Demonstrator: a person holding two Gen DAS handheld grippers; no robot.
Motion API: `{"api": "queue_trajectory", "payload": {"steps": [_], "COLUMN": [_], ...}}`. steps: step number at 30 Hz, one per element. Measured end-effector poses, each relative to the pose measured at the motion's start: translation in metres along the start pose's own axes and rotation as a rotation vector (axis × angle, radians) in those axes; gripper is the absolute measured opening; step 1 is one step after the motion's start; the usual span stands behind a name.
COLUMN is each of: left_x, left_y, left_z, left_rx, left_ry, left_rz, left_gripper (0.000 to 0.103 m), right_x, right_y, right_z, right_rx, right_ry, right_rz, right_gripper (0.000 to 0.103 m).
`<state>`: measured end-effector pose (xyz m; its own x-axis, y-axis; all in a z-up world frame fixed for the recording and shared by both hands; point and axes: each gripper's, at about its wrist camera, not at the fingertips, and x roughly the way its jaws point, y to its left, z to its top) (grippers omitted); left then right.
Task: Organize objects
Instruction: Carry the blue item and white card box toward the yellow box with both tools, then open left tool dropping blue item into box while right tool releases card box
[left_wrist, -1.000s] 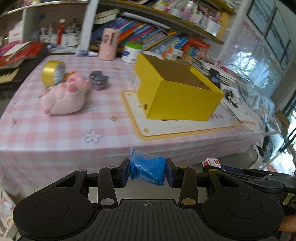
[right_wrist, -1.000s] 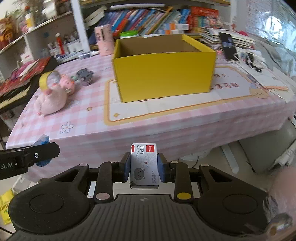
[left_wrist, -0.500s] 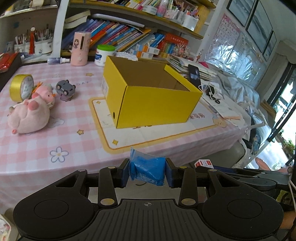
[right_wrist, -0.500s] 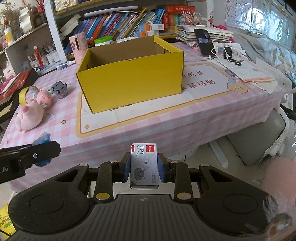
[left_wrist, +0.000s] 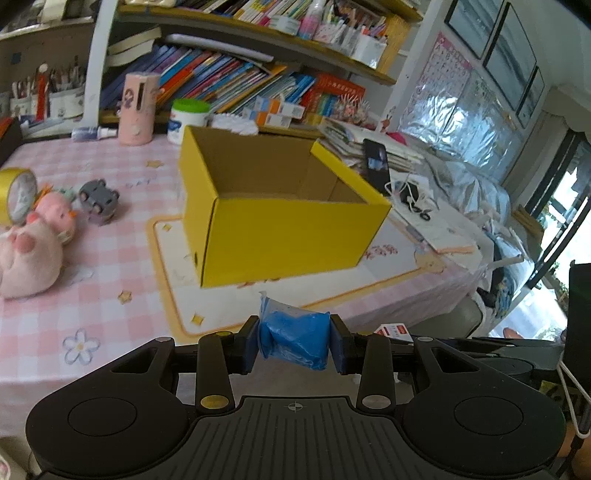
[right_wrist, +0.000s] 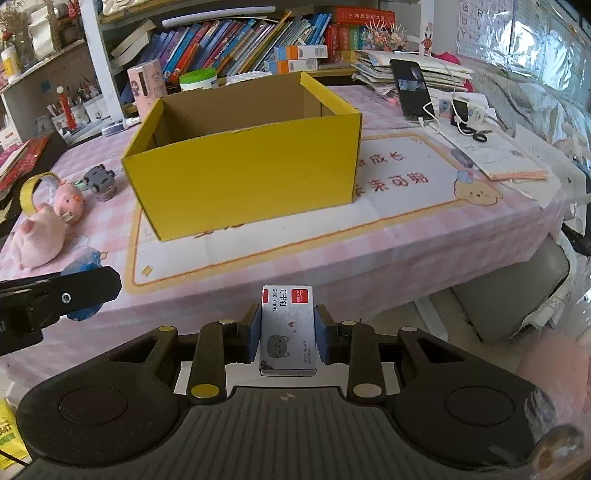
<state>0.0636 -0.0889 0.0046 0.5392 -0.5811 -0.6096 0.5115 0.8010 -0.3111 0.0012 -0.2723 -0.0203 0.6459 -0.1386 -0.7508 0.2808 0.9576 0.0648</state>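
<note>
We see daylight flooding in at the window (left_wrist: 554, 236) on the right, blowing it out white. The yellow box (left_wrist: 284, 236) looks slightly motion-smeared in the left view. Fisheye bending curves the bookshelf (right_wrist: 236, 40) and desk edges; shadows stay soft.

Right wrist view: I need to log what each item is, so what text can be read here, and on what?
"订书钉" and "24/6": small box held in the right gripper.
"成长": table mat, seen upside down.
Red logo on the box, book spines: too small to read.
</note>
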Motion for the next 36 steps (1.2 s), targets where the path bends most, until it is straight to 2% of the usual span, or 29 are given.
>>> {"api": "queue_trajectory", "payload": {"steps": [9,15,21,27,30,36], "left_x": [0.023,0.041,0.069,0.095,0.114,0.153], "left_y": [-0.011,-0.022,-0.029,-0.030,-0.028,-0.022], "left_z": [0.041,0.077,0.105,0.121,0.124,0.127], "left_rx": [0.002,0.016,0.010,0.010,0.014,0.047], "left_ry": [-0.080,-0.154,-0.175,-0.153,-0.109,-0.018], "left_rz": [0.021,0.041,0.098,0.180,0.231,0.324], "left_gripper": [0.037,0.037,0.037,0.037,0.037,0.037], "right_x": [0.014,0.023,0.040,0.068,0.084,0.129], "right_y": [-0.014,-0.026,-0.037,-0.041,-0.038,-0.018], "right_z": [0.045,0.091,0.140,0.184,0.200,0.227], "right_rx": [-0.047,-0.089,-0.128,-0.169,-0.221,-0.342], "right_ry": [-0.060,-0.141,-0.191,-0.186,-0.179,-0.092], "right_rz": [0.011,0.045,0.098,0.158,0.192,0.250], "right_gripper": [0.028,0.028,0.028,0.028,0.028,0.028]}}
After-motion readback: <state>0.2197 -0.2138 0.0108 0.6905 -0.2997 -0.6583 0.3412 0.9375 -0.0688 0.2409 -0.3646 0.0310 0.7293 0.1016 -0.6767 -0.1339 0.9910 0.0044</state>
